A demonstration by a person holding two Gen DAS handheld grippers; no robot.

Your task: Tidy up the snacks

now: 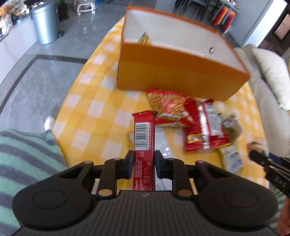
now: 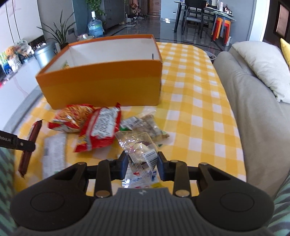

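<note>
Home living room: beige fabric sofa (image 2: 253, 112) with pale cushion (image 2: 262, 63) running along the yellow-checked tablecloth's (image 2: 190, 109) right edge; dark dining chairs (image 2: 192, 16), blue water jug (image 2: 95, 26), potted plant (image 2: 59, 34) standing behind.

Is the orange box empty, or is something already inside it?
Not empty: a yellow packet leans against the inner wall of the orange box.

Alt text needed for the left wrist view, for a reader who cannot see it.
The left gripper is shut on a red snack bar, held above a yellow checked tablecloth. Beyond lie red snack bags and an open orange box.
</note>
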